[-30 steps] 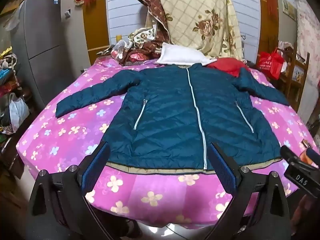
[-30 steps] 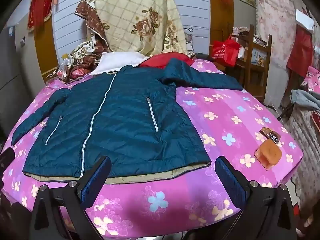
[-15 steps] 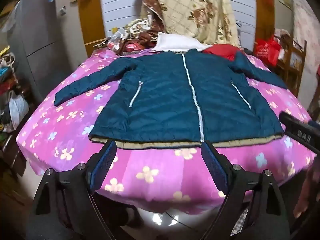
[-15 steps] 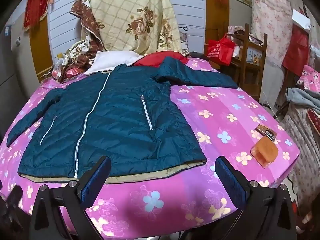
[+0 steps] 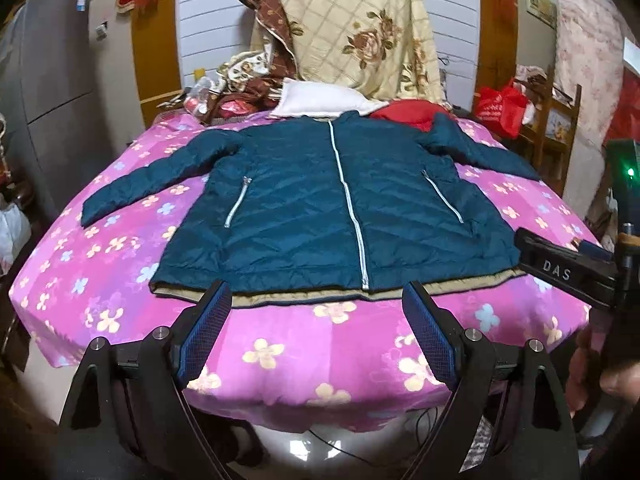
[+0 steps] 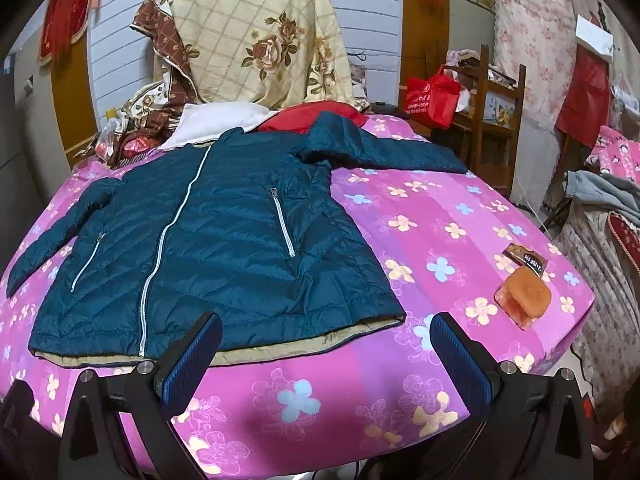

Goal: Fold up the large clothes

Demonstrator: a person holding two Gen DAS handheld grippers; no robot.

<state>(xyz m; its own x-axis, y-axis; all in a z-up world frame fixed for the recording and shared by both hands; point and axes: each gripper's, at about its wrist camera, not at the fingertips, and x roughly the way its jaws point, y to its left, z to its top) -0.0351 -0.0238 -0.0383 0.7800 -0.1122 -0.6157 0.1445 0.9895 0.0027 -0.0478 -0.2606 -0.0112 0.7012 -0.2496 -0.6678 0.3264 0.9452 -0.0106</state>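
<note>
A dark teal quilted jacket point(image 5: 320, 208) lies flat and zipped on the pink flowered bed, both sleeves spread out, its hem toward me; it also shows in the right wrist view point(image 6: 200, 240). My left gripper point(image 5: 318, 330) is open and empty, held in front of the bed near the hem's middle. My right gripper point(image 6: 326, 362) is open and empty, in front of the bed near the hem's right corner. The right gripper's body shows in the left wrist view point(image 5: 568, 276).
The pink bedspread point(image 6: 440, 208) covers the bed. An orange block point(image 6: 524, 296) and a small brown packet point(image 6: 525, 261) lie at its right. A white pillow point(image 5: 320, 100), red cloth point(image 5: 404, 114) and floral quilt point(image 5: 360, 32) are behind. A wooden chair point(image 6: 496, 116) stands right.
Both grippers have pulled back and risen slightly from the bed, so the jacket looks farther away. The jacket has not moved. Both stay open.
</note>
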